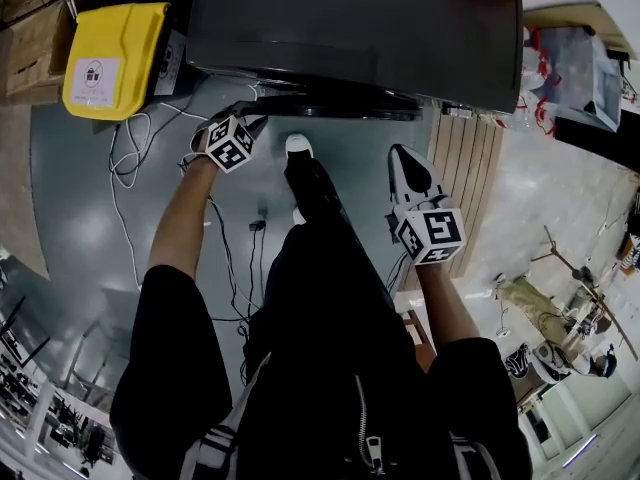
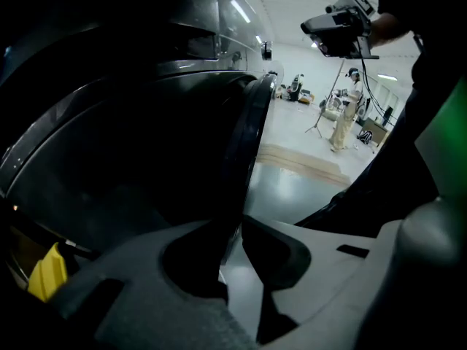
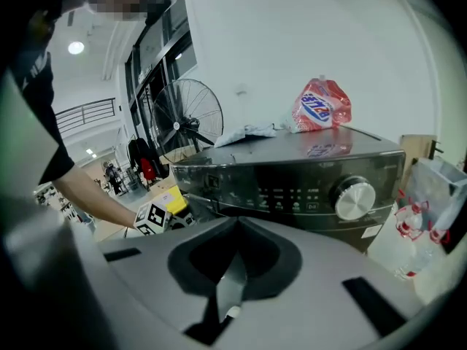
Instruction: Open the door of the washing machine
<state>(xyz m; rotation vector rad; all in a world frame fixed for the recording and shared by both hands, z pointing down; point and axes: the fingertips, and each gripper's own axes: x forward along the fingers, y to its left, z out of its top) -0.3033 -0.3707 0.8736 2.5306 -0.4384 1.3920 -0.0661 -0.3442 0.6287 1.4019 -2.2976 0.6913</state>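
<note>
The washing machine (image 1: 360, 28) is positioned directly ahead of the person, with its door (image 2: 248, 141) at the front. The dark curved rim of the door is led down between the jaws of the left gripper (image 2: 232, 230), which are set narrow and closed on that rim. The right gripper (image 3: 234, 228) is held apart from the machine, right of the door, facing the control panel (image 3: 292, 195), with its jaws brought together on nothing.

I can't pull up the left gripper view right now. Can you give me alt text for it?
The left gripper pinches the rim of the dark washing machine door, seen edge-on. Behind it, a glossy floor stretches to a distant person beside a tripod.
</note>
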